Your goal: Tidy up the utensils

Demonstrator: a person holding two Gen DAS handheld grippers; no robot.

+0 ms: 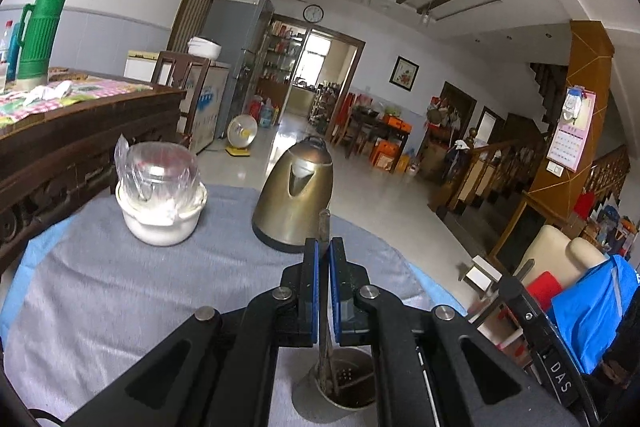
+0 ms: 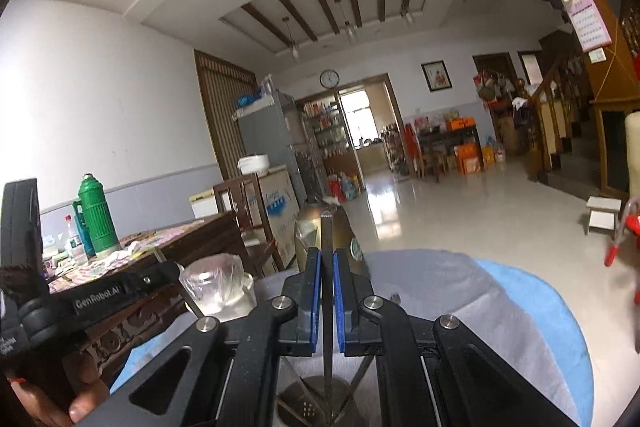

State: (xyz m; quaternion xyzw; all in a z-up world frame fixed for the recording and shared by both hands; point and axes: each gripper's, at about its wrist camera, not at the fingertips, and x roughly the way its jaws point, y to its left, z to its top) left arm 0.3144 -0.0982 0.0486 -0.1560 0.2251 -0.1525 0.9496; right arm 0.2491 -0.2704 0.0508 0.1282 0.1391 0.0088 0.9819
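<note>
My left gripper (image 1: 324, 247) is shut on a thin metal utensil (image 1: 324, 227) that stands upright, its lower end inside a round metal utensil holder (image 1: 344, 387) on the grey cloth. My right gripper (image 2: 327, 257) is shut on another thin dark utensil (image 2: 327, 231), also upright, with its lower end down in the same metal holder (image 2: 316, 403), where other utensil shafts lean. The left gripper's body (image 2: 100, 295) and the hand holding it show at the left of the right wrist view.
A brass-coloured kettle (image 1: 294, 195) and a white bowl with a plastic-wrapped glass (image 1: 162, 195) stand on the round table's grey cloth (image 1: 120, 287). A dark wooden table (image 1: 80, 123) with a green thermos (image 1: 40, 31) is at the left. A blue bag (image 1: 592, 311) is at the right.
</note>
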